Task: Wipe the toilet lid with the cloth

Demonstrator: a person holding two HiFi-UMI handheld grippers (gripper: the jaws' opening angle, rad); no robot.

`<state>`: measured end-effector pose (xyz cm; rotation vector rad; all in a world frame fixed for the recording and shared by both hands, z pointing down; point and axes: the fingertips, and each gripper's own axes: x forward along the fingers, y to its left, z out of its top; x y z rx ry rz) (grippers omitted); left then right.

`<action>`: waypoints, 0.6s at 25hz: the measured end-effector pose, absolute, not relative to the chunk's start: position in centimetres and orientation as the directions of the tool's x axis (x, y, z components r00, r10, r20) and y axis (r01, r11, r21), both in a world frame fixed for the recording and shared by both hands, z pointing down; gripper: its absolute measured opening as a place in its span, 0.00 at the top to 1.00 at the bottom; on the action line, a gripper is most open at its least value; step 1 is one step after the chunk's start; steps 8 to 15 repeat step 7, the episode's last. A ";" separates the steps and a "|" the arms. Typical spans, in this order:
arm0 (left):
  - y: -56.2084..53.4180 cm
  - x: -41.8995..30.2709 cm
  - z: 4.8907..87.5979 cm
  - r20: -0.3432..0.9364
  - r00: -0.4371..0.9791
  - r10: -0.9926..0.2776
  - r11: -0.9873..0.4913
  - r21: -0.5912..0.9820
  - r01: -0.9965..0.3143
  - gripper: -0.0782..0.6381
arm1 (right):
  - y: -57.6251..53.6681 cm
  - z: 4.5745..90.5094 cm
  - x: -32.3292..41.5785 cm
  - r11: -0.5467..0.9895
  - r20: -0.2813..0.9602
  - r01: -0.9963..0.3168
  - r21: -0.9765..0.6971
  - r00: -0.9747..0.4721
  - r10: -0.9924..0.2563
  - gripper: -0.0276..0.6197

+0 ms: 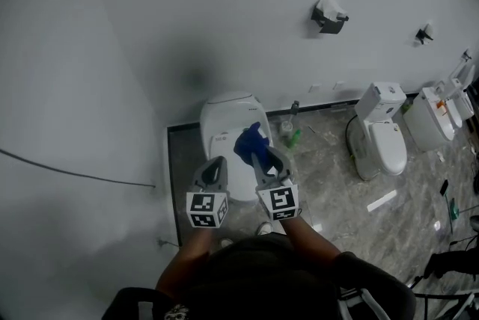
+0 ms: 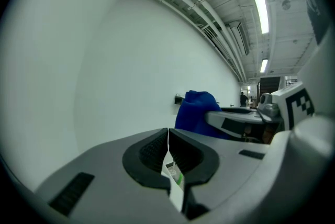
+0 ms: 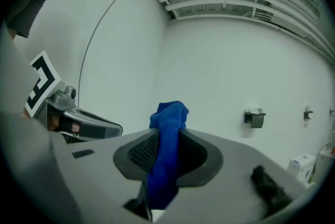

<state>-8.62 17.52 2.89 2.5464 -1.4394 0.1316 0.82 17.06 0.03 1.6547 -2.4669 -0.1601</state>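
White walls (image 1: pixel 150 27) meet a grey marbled floor (image 1: pixel 329 161), where at least three toilets (image 1: pixel 385 143) stand in a row. At left, your left gripper (image 1: pixel 215 165) hangs spare, its fingers (image 2: pixel 149 152) pressed together on nothing. At right, your right gripper (image 1: pixel 262 161) pinches the single blue cloth (image 1: pixel 251 140) above the nearest closed toilet lid (image 1: pixel 228 113), presumably ready for wiping.

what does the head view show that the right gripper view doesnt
Only the head view: the closed toilet lid, the tiled floor and a green bottle beside the toilet. Only the right gripper view: ceiling pipes and the right gripper's fingers pressed on the blue cloth. Both: that cloth, the left gripper and the wall paper holder.
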 end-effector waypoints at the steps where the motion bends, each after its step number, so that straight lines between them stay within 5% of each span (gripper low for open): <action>1: 17.5 -8.4 2.7 0.181 0.520 -0.835 -0.502 0.138 -0.854 0.87 | 16.9 -0.2 0.8 0.380 0.072 -0.908 0.178 -0.373 -0.925 0.81; 15: 16.3 -8.2 3.2 0.181 0.517 -0.837 -0.500 0.132 -0.856 0.87 | 15.6 -0.4 0.3 0.393 0.049 -0.902 0.177 -0.391 -0.919 0.81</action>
